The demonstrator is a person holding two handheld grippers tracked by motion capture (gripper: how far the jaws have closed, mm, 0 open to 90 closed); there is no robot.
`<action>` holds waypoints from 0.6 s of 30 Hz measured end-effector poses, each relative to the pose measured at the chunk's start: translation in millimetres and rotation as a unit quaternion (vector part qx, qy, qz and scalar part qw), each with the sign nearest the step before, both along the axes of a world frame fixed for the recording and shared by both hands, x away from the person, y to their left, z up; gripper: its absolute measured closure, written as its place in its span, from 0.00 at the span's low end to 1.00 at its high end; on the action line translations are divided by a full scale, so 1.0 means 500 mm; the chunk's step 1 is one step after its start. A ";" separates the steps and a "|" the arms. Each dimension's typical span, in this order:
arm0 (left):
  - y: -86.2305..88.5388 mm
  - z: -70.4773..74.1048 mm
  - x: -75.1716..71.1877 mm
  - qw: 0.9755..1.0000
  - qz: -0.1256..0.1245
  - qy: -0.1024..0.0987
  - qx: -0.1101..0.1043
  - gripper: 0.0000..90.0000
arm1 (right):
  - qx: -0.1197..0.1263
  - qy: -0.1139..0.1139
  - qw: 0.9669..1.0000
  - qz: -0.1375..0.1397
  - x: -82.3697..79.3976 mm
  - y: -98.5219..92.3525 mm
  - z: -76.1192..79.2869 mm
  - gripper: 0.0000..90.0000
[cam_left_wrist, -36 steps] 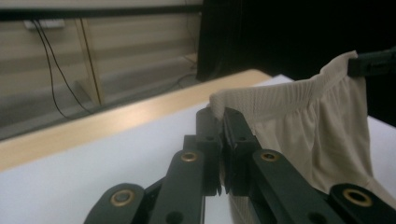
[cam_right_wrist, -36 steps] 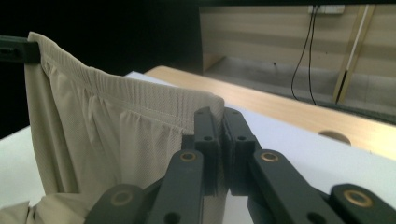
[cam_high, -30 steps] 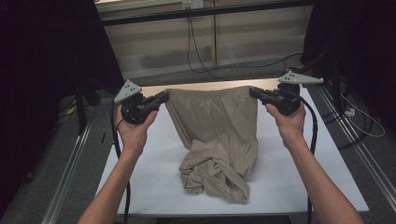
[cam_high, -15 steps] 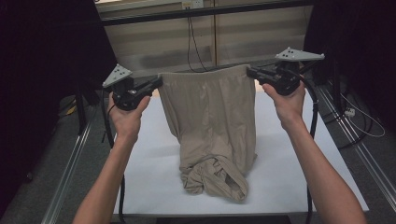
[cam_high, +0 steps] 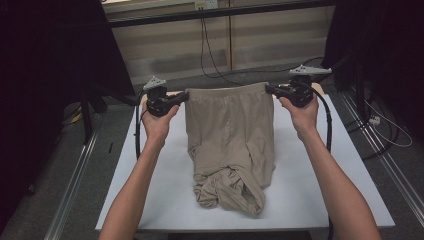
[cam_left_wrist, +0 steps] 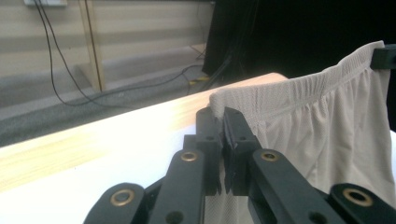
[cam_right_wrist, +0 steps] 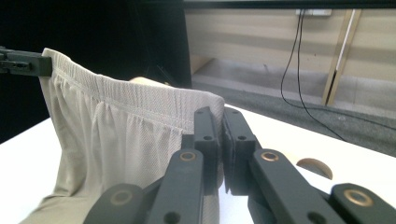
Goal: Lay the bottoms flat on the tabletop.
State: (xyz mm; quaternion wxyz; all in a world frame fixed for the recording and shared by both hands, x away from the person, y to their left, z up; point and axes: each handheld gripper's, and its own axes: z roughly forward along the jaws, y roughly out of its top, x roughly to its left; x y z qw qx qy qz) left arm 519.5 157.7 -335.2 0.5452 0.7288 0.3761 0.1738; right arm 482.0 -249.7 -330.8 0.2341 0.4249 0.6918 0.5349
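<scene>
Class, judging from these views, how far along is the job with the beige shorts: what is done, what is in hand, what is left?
Done: the left gripper and right gripper are each shut on a corner of the waistband, which is stretched between them.

In hand: the shorts hang lifted at the top.

Left: the leg ends lie bunched on the table, so spreading flat, probably before folding, remains.

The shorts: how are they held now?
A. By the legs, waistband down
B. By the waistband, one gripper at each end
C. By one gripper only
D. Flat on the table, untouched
B: the left gripper and the right gripper each clamp one end of the waistband of the shorts, while the legs lie bunched on the table.
</scene>
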 end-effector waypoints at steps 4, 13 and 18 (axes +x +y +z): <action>-0.008 -0.022 0.029 1.000 0.006 0.012 0.002 0.96 | 0.003 0.009 1.000 -0.006 0.029 -0.003 -0.024 0.95; -0.026 -0.076 0.072 0.998 0.029 0.047 0.017 0.96 | -0.013 0.042 0.999 -0.028 0.084 0.001 -0.079 0.95; -0.031 -0.108 0.087 0.994 0.069 0.081 0.029 0.63 | -0.026 0.051 0.996 -0.069 0.102 0.010 -0.097 0.71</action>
